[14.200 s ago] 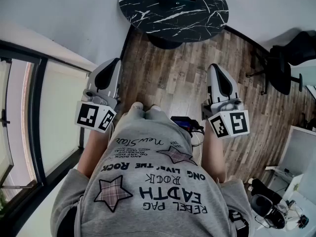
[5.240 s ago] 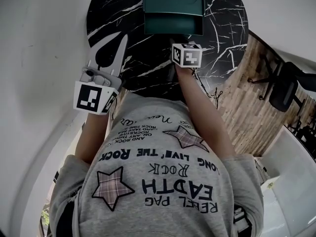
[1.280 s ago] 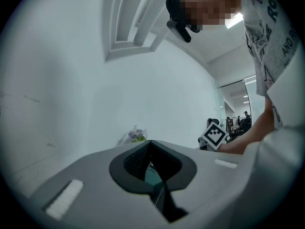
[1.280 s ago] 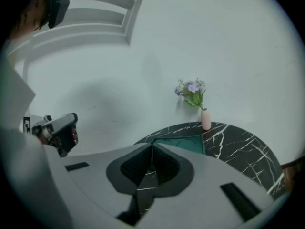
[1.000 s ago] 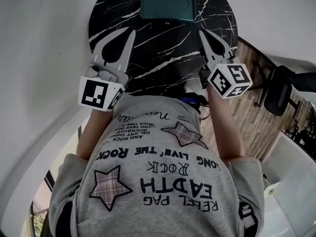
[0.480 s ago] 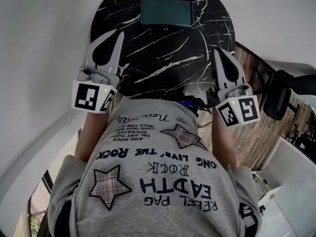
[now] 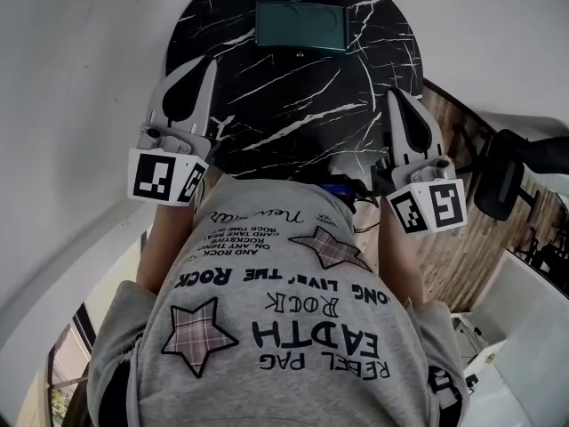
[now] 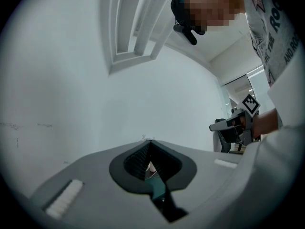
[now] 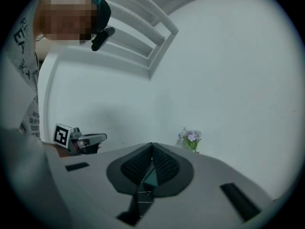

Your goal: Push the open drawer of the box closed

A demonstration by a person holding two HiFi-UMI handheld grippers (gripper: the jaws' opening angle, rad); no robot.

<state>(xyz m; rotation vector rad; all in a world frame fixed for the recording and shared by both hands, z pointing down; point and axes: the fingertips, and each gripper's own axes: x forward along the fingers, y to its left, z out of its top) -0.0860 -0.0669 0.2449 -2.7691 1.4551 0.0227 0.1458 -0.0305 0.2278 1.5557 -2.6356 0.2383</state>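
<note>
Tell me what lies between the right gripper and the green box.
Only bare black marble tabletop. In the head view, the stretch from the right gripper up to the green box holds no other object.

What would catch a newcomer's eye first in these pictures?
A round black marble table at the top of the head view, with a dark green box at its far side. Nearer, the left gripper and right gripper flank it, both shut and empty.
</note>
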